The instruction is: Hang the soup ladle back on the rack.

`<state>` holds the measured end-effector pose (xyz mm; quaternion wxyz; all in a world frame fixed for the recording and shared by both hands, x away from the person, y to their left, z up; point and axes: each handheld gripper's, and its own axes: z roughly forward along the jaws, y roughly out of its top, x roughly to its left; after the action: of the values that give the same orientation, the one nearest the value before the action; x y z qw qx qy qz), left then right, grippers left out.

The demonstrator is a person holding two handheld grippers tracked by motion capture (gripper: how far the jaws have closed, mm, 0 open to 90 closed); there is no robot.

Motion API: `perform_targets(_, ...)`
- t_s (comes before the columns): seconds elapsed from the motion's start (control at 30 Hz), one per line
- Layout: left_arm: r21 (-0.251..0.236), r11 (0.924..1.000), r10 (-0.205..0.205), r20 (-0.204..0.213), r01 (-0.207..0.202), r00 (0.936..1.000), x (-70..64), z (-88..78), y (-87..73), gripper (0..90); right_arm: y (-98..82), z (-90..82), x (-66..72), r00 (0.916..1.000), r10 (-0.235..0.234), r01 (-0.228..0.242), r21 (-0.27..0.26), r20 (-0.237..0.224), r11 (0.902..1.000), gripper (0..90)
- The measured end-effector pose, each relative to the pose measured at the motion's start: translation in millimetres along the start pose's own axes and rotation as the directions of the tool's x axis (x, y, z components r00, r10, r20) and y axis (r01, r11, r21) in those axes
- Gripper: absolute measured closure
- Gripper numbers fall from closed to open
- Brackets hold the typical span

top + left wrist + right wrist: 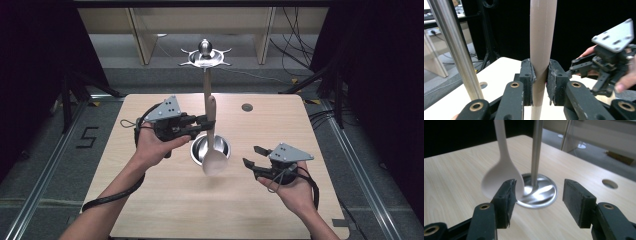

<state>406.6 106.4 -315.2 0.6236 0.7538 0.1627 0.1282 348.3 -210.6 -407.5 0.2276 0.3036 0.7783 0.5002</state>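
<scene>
A pale wooden spoon [214, 150] hangs upright, bowl down, in front of a metal stand. My left gripper [206, 121] is shut on the spoon's handle [540, 50], jaws pressed on both sides. The spoon's bowl [499, 178] hovers just above the stand's round steel base [541, 192]. The stand's pole [206, 82] rises to a hooked top disc [205, 56] with a ball knob. My right gripper [254, 156] is open to the right of the base, low over the table, nothing between its pads [579, 201].
The light wooden table [165, 200] has a small round hole [247, 107] at its far right. Dark floor, rails and cables surround it. The stand's pole [454, 50] runs close to the left of the held handle.
</scene>
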Motion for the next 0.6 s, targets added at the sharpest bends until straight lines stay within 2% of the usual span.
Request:
perform_targets(0.03, -0.002, 1.0000, 0.001, 0.008, -0.001, 1.0000, 0.9, -0.9, 1.2, 75.1, -3.0, -0.3, 0.3, 0.9998, 0.020, -0.020, 0.007, 0.002, 0.9998, 44.4)
perform_targets(0.07, -0.004, 1.0000, 0.006, 0.019, -0.006, 0.9998, 2.2, -1.8, 2.6, 75.0, -6.0, -0.1, -4.0, 1.0000, 0.001, -0.001, 0.010, -0.002, 0.9999, 44.5)
perform_targets(0.1, -0.005, 1.0000, 0.001, 0.026, -0.001, 0.9997, 2.6, -2.5, 3.8, 75.0, -9.6, 0.2, -4.6, 0.9998, 0.021, -0.021, 0.012, 0.006, 0.9997, 44.6)
perform_targets(0.17, -0.003, 1.0000, 0.008, 0.040, -0.008, 0.9992, 4.2, -4.1, 6.8, 75.0, -15.3, -0.2, -9.9, 0.9997, 0.009, -0.009, 0.024, 0.021, 0.9997, 44.8)
perform_targets(0.2, 0.001, 0.9999, 0.015, 0.042, -0.015, 0.9990, 4.8, -5.0, 8.2, 75.0, -17.7, -0.6, -10.5, 0.9993, 0.032, -0.032, 0.037, 0.019, 0.9988, 44.9)
perform_targets(0.33, -0.005, 0.9997, 0.023, 0.050, -0.023, 0.9985, 6.3, -6.8, 12.0, 75.0, -24.1, -0.4, -12.9, 0.9973, 0.071, -0.072, 0.048, 0.021, 0.9963, 44.9)
perform_targets(0.37, -0.004, 0.9997, 0.025, 0.051, -0.025, 0.9984, 6.8, -7.2, 12.8, 75.0, -25.8, 1.3, -15.2, 0.9988, 0.046, -0.046, 0.039, 0.017, 0.9982, 44.9)
perform_targets(0.4, -0.002, 0.9997, 0.026, 0.051, -0.026, 0.9984, 7.1, -7.5, 13.5, 75.0, -26.8, 0.8, -14.4, 0.9971, 0.075, -0.076, 0.055, 0.017, 0.9956, 44.9)
perform_targets(0.47, -0.006, 0.9996, 0.029, 0.052, -0.028, 0.9982, 7.7, -7.5, 14.6, 75.0, -28.7, 2.1, -15.7, 0.9979, 0.062, -0.063, 0.056, 0.018, 0.9965, 44.9)
perform_targets(0.5, -0.005, 0.9996, 0.029, 0.053, -0.029, 0.9982, 8.0, -7.9, 15.5, 75.0, -29.5, 1.9, -14.4, 0.9962, 0.084, -0.085, 0.060, 0.026, 0.9946, 44.9)
perform_targets(0.53, -0.001, 0.9996, 0.030, 0.052, -0.030, 0.9982, 8.2, -8.4, 16.2, 75.0, -29.6, 1.6, -16.5, 0.9976, 0.067, -0.068, 0.067, 0.020, 0.9955, 44.8)
perform_targets(0.6, -0.009, 0.9995, 0.030, 0.061, -0.029, 0.9977, 8.9, -8.7, 17.8, 75.0, -30.5, 1.7, -16.9, 0.9971, 0.073, -0.074, 0.070, 0.023, 0.9948, 44.8)
